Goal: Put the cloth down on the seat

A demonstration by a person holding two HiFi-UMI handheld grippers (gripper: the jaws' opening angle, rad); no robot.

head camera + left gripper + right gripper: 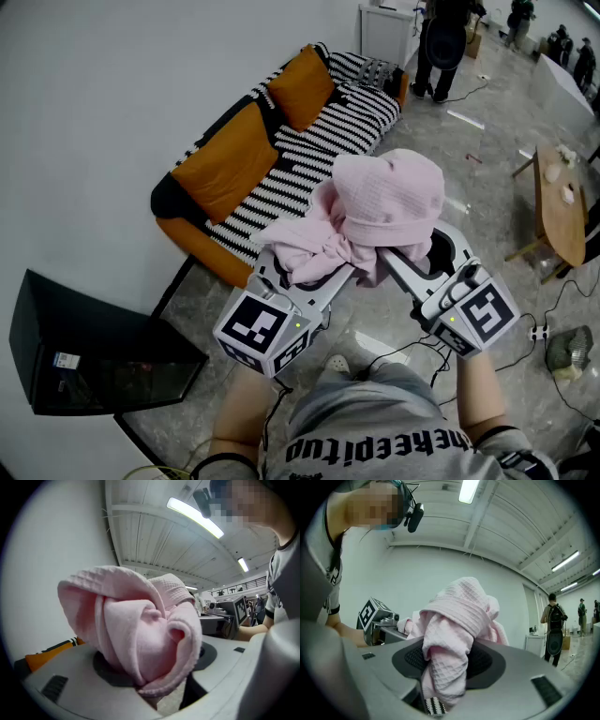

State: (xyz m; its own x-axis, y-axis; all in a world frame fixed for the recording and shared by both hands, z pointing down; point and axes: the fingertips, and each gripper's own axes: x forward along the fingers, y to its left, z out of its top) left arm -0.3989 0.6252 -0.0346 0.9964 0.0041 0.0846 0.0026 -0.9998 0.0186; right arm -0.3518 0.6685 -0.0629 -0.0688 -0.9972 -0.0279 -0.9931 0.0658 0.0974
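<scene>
A bunched pink cloth (380, 211) hangs in the air in front of me, held up by both grippers. My left gripper (305, 267) is shut on its lower left folds, and the cloth (140, 630) fills the gap between that gripper's jaws (150, 686). My right gripper (408, 251) is shut on the right side, where a waffle-weave fold (457, 625) is pinched between its pads (445, 677). Beyond the cloth is a black-and-white striped sofa seat (314, 150) with two orange cushions (230, 159) against its back.
A black open box (84, 352) stands on the floor at the left. At the right are a wooden table (558, 202) and, below it, a power strip (539, 331) with cables. A person (445, 42) stands beyond the sofa's far end near a white cabinet (386, 33).
</scene>
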